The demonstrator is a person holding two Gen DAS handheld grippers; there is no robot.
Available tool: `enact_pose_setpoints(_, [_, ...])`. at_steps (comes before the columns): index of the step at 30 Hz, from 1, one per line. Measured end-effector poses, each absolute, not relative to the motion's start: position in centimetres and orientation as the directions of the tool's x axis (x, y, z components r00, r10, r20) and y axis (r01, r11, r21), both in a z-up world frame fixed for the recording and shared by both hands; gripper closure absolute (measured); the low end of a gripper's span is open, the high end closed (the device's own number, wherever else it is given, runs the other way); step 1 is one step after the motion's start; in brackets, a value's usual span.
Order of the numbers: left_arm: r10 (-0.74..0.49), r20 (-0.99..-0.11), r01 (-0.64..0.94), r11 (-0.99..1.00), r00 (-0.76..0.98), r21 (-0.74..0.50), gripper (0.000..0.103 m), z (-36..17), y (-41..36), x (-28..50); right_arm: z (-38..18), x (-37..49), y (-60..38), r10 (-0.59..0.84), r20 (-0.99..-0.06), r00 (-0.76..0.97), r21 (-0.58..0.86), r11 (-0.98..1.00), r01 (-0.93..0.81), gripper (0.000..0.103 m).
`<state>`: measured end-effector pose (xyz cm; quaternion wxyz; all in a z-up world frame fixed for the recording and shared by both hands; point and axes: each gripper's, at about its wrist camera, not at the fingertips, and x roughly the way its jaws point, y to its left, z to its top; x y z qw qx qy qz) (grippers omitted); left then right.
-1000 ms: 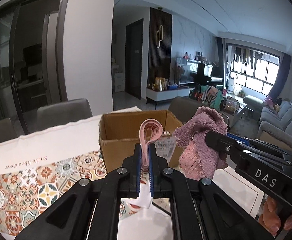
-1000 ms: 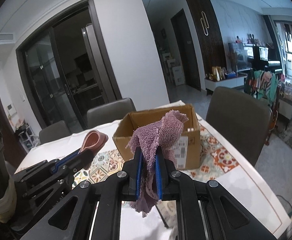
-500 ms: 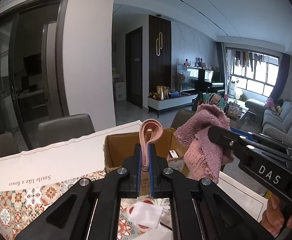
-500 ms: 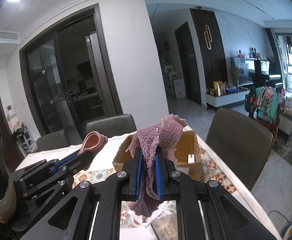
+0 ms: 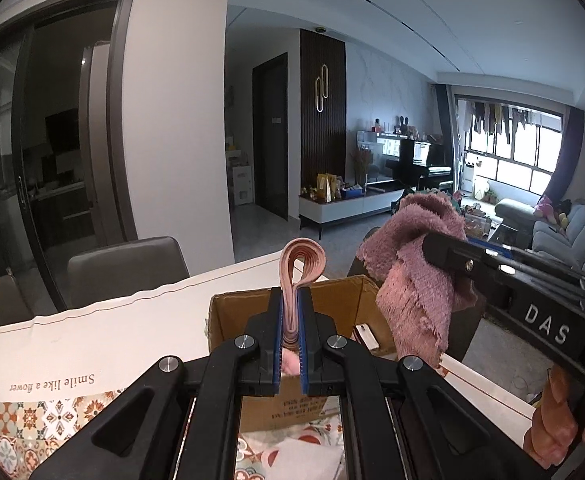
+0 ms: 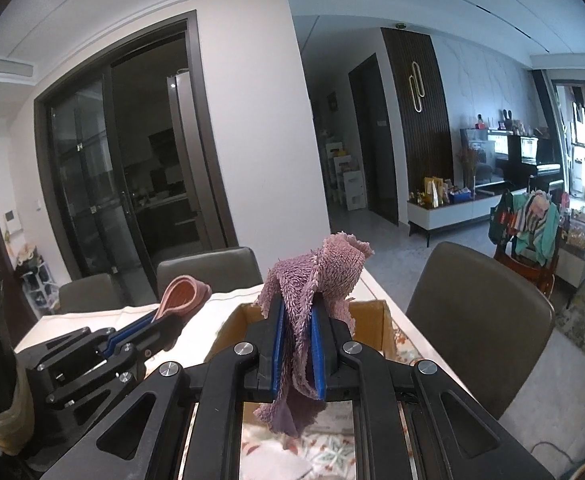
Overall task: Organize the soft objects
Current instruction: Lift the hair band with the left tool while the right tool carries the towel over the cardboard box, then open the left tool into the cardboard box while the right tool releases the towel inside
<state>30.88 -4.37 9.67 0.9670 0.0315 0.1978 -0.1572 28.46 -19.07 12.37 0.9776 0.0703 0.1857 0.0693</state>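
Left wrist view: the left gripper (image 5: 290, 332) pinches a looped pink ribbed fabric band (image 5: 301, 264) above the open brown cardboard box (image 5: 232, 312); the right gripper (image 6: 297, 346) clamps a fuzzy mauve terry cloth (image 6: 320, 276). Released too early, either could snag the box's rim.
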Motion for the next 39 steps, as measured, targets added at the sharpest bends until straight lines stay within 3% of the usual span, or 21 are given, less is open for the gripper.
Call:
enact_pose_setpoints(18, [-0.296,-0.463,0.319,0.947,0.836,-0.029,0.095,7.2,-4.9,38.8,10.4,35.4,-18.6,0.128,-0.361,0.924,0.144,0.986,-0.080,0.089])
enact_pose_setpoints(39, [-0.265,-0.628,0.329,0.944,0.732,-0.014,0.094,0.5,-6.4,41.6,3.0,40.5,-18.9,0.190,-0.605,0.773,0.208,0.975,-0.077,0.089])
